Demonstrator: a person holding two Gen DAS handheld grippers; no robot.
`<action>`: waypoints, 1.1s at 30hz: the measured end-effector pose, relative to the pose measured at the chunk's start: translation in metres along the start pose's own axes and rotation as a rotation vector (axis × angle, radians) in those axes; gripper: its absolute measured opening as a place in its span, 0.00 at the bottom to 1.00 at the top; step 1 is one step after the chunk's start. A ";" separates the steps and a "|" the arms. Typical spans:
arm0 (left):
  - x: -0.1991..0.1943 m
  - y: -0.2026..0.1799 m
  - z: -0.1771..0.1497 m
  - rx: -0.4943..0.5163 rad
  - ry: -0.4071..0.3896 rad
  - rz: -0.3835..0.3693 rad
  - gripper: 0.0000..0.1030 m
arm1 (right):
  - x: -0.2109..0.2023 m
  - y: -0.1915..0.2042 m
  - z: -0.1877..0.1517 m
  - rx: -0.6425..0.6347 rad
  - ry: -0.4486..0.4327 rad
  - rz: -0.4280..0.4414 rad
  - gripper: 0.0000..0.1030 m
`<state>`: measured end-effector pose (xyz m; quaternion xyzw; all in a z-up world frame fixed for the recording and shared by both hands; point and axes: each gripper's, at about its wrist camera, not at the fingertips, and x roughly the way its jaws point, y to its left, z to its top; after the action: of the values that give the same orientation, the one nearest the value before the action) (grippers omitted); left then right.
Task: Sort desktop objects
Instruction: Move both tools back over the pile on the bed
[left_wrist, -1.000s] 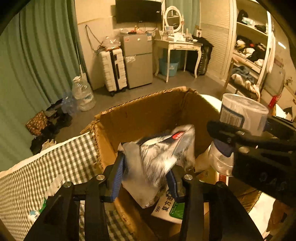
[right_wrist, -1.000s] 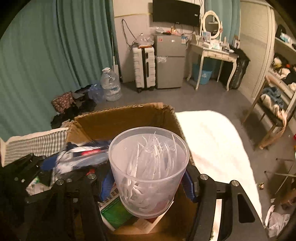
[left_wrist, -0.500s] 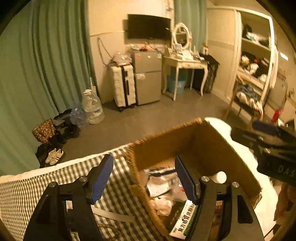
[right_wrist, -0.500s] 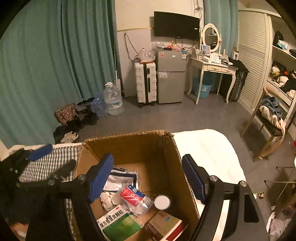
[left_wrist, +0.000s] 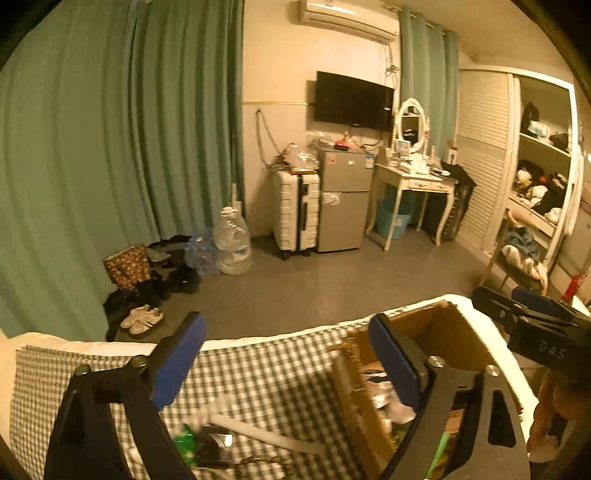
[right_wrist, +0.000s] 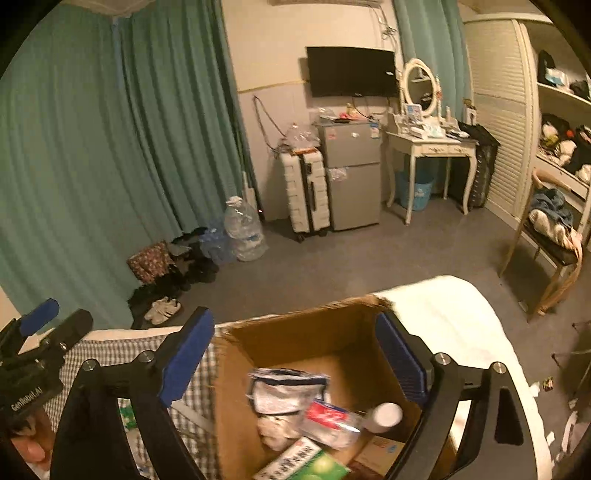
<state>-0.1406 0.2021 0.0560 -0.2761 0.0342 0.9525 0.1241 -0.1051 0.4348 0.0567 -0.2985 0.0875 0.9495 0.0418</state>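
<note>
Both grippers have let go and lifted away since a second ago: the crumpled silver foil pouch that the left gripper (left_wrist: 288, 358) clasped and the clear plastic cup of white picks that the right gripper (right_wrist: 295, 354) carried are no longer between their blue pads, and each pair of jaws is opening with nothing between them. Largest in view is the bed, its white cover (right_wrist: 454, 325) showing to the right and a green-and-white checked cloth (left_wrist: 266, 373) spread across its left part. On the bed stands the open brown cardboard box (right_wrist: 314, 332), directly below the right gripper and to the right of the left one. Inside it lie the silver foil pouch (right_wrist: 284, 391) towards the back, a clear packet with a red label (right_wrist: 328, 417) just in front of it, a green-and-white printed carton (right_wrist: 306, 461) at the near edge, a tan cardboard carton (right_wrist: 380, 448) beside that, some crumpled white paper (right_wrist: 271, 428) on the left, and a small round white cap (right_wrist: 384, 415) on the right; I cannot tell whether that cap belongs to the cup. On the checked cloth, outside the box and below the left gripper, rest a long pale flat strip (left_wrist: 266, 435) and a blurred green-and-dark wrapper (left_wrist: 192, 443).
</note>
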 end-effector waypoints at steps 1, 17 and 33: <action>-0.001 0.006 0.000 0.000 -0.004 0.002 0.96 | 0.000 0.009 -0.001 -0.015 -0.004 0.011 0.92; 0.009 0.120 -0.045 -0.074 0.039 0.139 1.00 | 0.044 0.113 -0.053 -0.190 0.182 0.174 0.95; 0.025 0.210 -0.128 -0.115 0.176 0.205 1.00 | 0.077 0.175 -0.114 -0.273 0.351 0.225 0.95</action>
<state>-0.1479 -0.0125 -0.0664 -0.3602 0.0185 0.9327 0.0068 -0.1275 0.2438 -0.0549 -0.4499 -0.0028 0.8848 -0.1208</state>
